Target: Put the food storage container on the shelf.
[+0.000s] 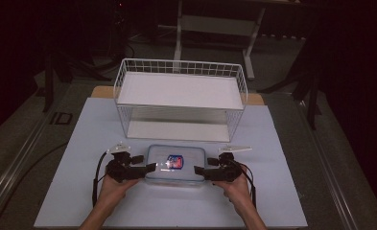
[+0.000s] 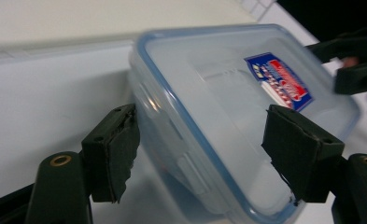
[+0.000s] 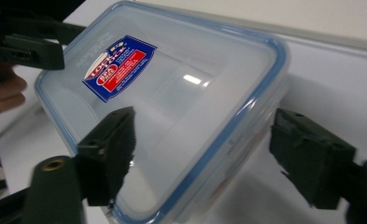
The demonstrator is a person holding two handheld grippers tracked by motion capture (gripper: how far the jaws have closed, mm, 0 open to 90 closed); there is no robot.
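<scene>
Left gripper view: jaws wide, straddling container (image 2: 228, 116) end; right likewise.

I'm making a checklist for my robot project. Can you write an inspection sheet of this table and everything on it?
Surface: pale table mat, bare around the work.
Job's things: clear plastic box with blue-rimmed lid and a red-and-blue label, lying flat near the front edge.
Clutter: nothing seen.
Grippers: left gripper at the box's left end, right gripper at its right end; both sets of jaws stand open around its corners.
Cables: a black cable loops back from each gripper.
Surroundings: white wire shelf behind the box; dark room with a table frame beyond.
</scene>
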